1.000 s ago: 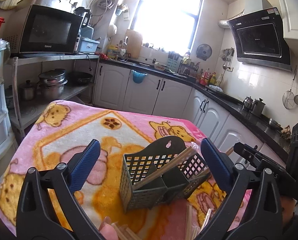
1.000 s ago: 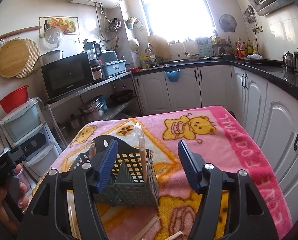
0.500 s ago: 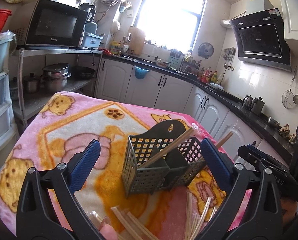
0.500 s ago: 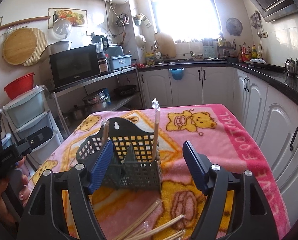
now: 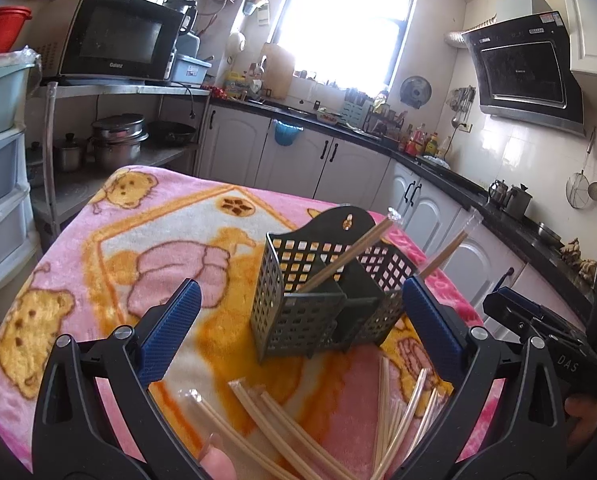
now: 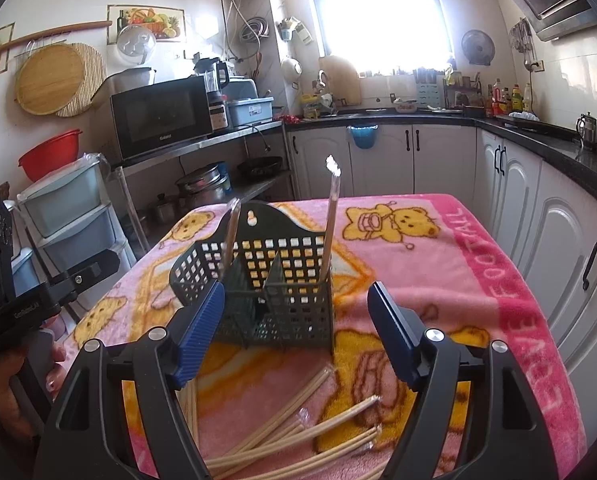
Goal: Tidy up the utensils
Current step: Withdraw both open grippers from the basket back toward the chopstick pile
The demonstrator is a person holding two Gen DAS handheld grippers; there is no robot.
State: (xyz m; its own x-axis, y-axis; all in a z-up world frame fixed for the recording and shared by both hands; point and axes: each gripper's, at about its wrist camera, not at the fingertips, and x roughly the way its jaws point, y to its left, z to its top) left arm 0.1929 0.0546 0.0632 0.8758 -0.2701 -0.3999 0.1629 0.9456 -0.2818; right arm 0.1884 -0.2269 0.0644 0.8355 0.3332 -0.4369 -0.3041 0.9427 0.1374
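Both grippers have pulled back from the holder, and more of the loose chopsticks now show at the bottom of each view than a second ago. Left gripper [image 5: 298, 330] hangs with its blue pads spread wide, nothing between them. Right gripper [image 6: 296, 330] is just as wide apart, nothing pinched either.

Centre of the left view: the dark mesh holder [image 5: 330, 300] stands upright on the pink bear blanket [image 5: 150, 248] that covers the table. One wrapped chopstick pair [image 5: 350, 254] leans up and to the right out of a front compartment, and a second pair [image 5: 448, 250] pokes out past the holder's right side, its lower end hidden behind the right pad.

From the right view the holder [image 6: 266, 280] sits mid-frame between the pads, with a tall pair [image 6: 330, 224] standing almost upright in its right compartment and another pair [image 6: 229, 236] in the left one.

Loose chopsticks [image 5: 282, 436] lie fanned on the blanket at the bottom of the left view, below the holder; in the right view the same pile [image 6: 298, 436] spreads across the lower centre. A microwave [image 5: 118, 36] sits on a shelf at the upper left.
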